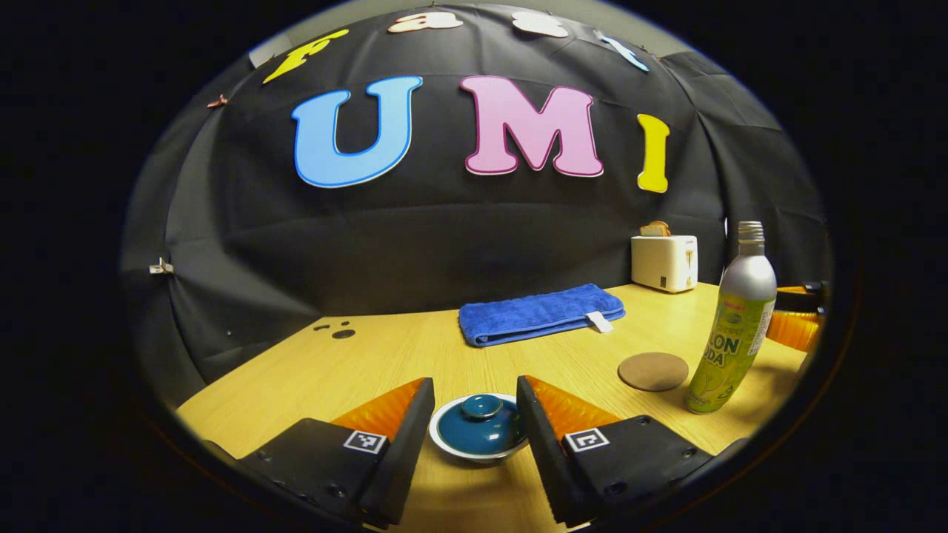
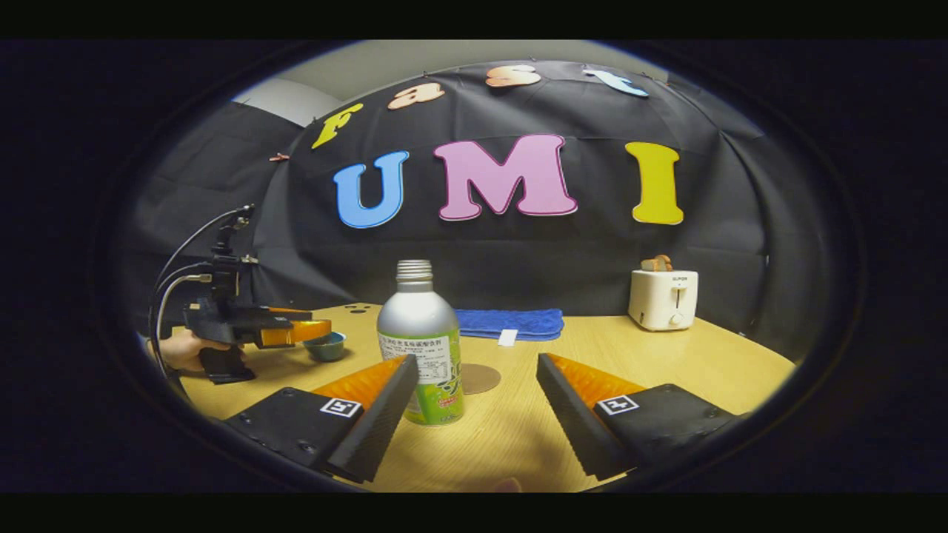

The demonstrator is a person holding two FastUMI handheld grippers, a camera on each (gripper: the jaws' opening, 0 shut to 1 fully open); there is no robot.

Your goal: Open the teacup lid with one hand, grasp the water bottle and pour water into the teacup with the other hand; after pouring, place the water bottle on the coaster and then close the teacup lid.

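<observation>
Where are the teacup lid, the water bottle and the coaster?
teacup lid (image 1: 481, 406): left gripper view, on its knob.
water bottle (image 2: 419, 320): right gripper view, on its silver shoulder.
coaster (image 1: 652, 371): left gripper view, on its flat top.

L gripper (image 1: 474, 422), R gripper (image 2: 474, 403): jaws apart.

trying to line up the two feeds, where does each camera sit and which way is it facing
Left gripper view: rides on the left gripper, low over the table, facing the booth wall; its open fingers flank the lidded teacup.
Right gripper view: rides on the right gripper, facing the same wall; its open fingers frame the water bottle, which stands near its left finger. The left gripper and the hand holding it show farther off.
Shared: water bottle, coaster, blue towel, toaster, teacup.
</observation>
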